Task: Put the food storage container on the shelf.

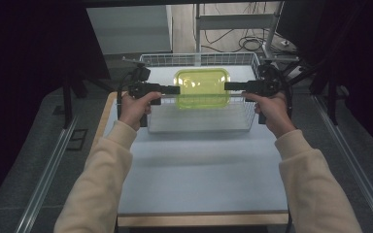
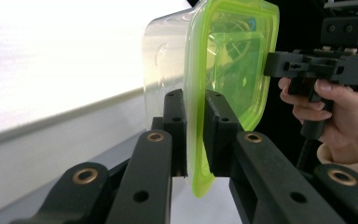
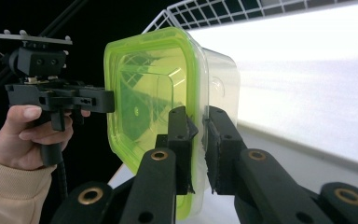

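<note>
Both grippers, left gripper (image 1: 174, 90) and right gripper (image 1: 229, 86), clamp the green-lidded container (image 1: 202, 87) by opposite rims (fingers closed on it) above the wire basket (image 1: 199, 121).

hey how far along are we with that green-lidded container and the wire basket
Done: both grippers, left and right, are clamped on opposite rims of the lidded container. In hand: it's held over the wire basket. Left: whether it's going in or out can't be told.

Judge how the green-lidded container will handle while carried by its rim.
The container looks empty, so probably light. Each hand-held gripper, left and right, pinches only the thin lid rim, which may flex or slip. Its clear plastic body seems fairly rigid.
</note>
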The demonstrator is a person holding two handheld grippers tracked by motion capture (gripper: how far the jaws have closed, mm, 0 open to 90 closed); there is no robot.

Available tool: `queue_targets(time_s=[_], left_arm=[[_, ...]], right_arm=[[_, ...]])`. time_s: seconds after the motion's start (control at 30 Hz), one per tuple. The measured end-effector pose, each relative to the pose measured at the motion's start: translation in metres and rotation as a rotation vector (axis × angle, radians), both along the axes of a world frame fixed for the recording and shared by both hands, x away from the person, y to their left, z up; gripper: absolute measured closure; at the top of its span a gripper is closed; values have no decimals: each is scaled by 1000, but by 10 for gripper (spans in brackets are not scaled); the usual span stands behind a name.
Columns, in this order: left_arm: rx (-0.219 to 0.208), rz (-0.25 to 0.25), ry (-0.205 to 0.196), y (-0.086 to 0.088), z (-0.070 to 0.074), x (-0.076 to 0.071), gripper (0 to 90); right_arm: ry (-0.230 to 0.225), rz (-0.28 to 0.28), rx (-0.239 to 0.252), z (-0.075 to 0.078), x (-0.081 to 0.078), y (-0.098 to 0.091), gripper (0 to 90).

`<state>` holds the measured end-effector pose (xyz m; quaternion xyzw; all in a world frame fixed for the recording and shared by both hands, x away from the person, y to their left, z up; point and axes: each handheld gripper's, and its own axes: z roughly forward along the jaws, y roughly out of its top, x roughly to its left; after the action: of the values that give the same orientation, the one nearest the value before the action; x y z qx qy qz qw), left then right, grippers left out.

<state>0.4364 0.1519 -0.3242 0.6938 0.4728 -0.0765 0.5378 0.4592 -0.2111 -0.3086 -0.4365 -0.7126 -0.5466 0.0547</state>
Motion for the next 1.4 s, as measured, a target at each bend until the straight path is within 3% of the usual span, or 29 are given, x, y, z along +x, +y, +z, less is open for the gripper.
queue_targets(time_s=[0.3, 0.53, 0.83, 1.0, 1.13, 1.33, 1.4], left_arm=[[-1, 18, 19, 2, 6, 21, 807], [14, 27, 32, 3, 6, 35, 806], [-1, 48, 47, 4, -1, 52, 804], [-42, 59, 55, 5, -4, 59, 802], [-46, 69, 72, 4, -6, 65, 790], [-60, 105, 71, 0, -11, 73, 749], [-59, 108, 77, -1, -14, 75, 727]], right_arm=[[17, -28, 0, 7, 20, 4, 815], [36, -38, 9, 3, 35, 7, 814], [54, -66, 7, -1, 49, 9, 812], [66, -81, 8, -2, 56, 11, 808], [76, -95, 1, -5, 62, 12, 793], [64, -131, -13, -10, 71, 17, 746], [46, -134, -39, -12, 73, 19, 708]])
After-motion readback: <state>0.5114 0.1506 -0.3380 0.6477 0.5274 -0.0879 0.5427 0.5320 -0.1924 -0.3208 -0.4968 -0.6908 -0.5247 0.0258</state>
